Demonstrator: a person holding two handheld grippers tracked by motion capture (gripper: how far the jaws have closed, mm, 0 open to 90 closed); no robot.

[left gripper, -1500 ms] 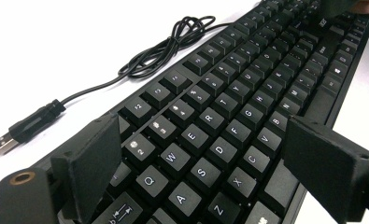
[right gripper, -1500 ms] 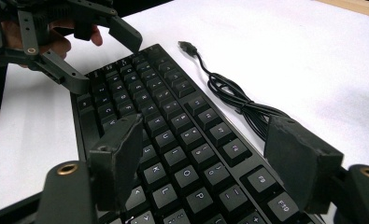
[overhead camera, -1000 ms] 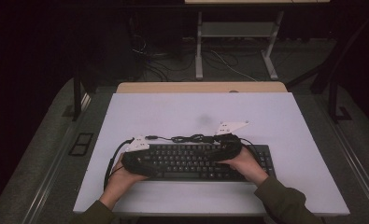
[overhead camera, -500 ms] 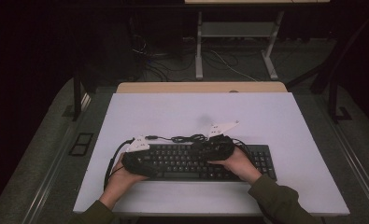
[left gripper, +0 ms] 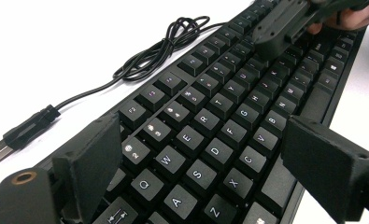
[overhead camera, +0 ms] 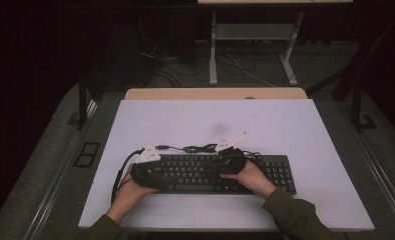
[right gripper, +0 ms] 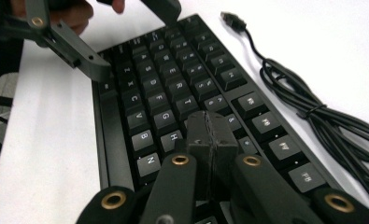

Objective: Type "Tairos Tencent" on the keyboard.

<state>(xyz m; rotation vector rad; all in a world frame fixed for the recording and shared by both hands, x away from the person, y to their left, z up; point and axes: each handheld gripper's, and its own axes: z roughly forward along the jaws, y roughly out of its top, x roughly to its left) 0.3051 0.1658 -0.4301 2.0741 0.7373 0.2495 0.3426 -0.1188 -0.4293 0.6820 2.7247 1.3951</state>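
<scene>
A black keyboard (overhead camera: 195, 172) lies on the white table near its front edge. Its cable (overhead camera: 195, 148) is coiled just behind it and ends in a loose USB plug (left gripper: 14, 140). My left gripper (overhead camera: 157, 172) spans the keyboard's left end, jaws wide, one pad at the back edge and one pad (left gripper: 331, 172) at the front edge. It appears clamped across the keyboard (left gripper: 229, 116). My right gripper (right gripper: 210, 126) has just closed its jaws with nothing between them. Its shut tip is down among the keys right of the H, at mid-keyboard (right gripper: 163, 88). The left gripper view has that right gripper (left gripper: 266, 44) at the top.
The white tabletop (overhead camera: 210, 115) stretches bare behind the cable. A wooden desk edge (overhead camera: 215, 93) sits at the back, with a metal frame (overhead camera: 250, 35) and loose wires (overhead camera: 160, 55) on the floor beyond. Both forearms enter from the bottom.
My right hand and gripper have shifted a little to the left along the keyboard, from its right part toward the middle. The left hand and the keyboard have stayed put.
</scene>
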